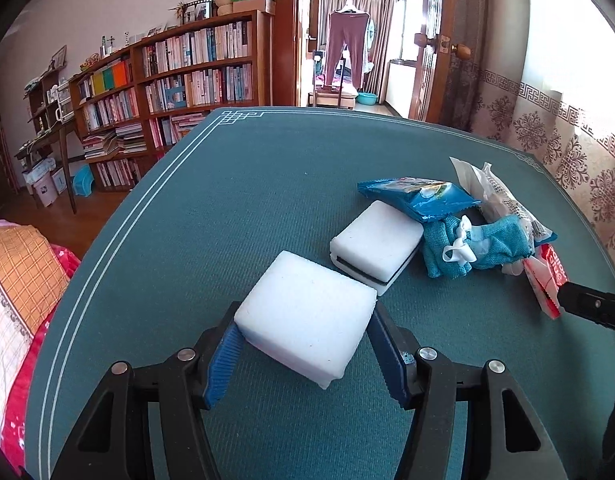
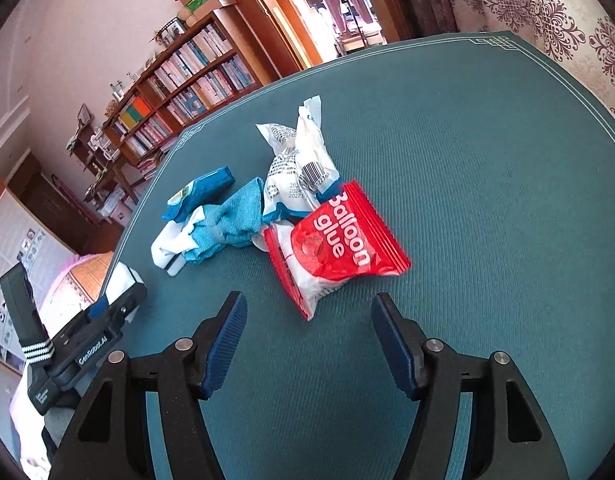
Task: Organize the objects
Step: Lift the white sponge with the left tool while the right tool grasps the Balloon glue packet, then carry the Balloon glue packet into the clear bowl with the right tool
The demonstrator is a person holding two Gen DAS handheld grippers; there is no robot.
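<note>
The white foam block (image 1: pixel 307 320) sat on the teal cloth-covered tabletop (image 1: pixel 235 184), pinched between the blue ribbed pads of the left tongs (image 1: pixel 305 334), with a second white block with a dark seam (image 1: pixel 377 252) touching its far corner at about one o'clock. The likeliest trouble looked to be the soft foam squashing or twisting out of that grip, since the left pad caught it only near a lower corner; dragging it could also shove the neighbouring block into the pile beyond. That pile lay at two o'clock: a blue foil packet (image 1: pixel 419 196), a blue knitted cloth with a white ribbon (image 1: pixel 467 248) and a white printed plastic bag (image 1: pixel 503 196). The red "Balloon glue" packet (image 2: pixel 335 240) lay just ahead of the right tongs (image 2: pixel 307 316), at twelve o'clock, and its slick film might slip or crumple under a shallow bite. The right tongs stood spread and empty, angled down toward the cloth; the left tongs were tilted down likewise.
</note>
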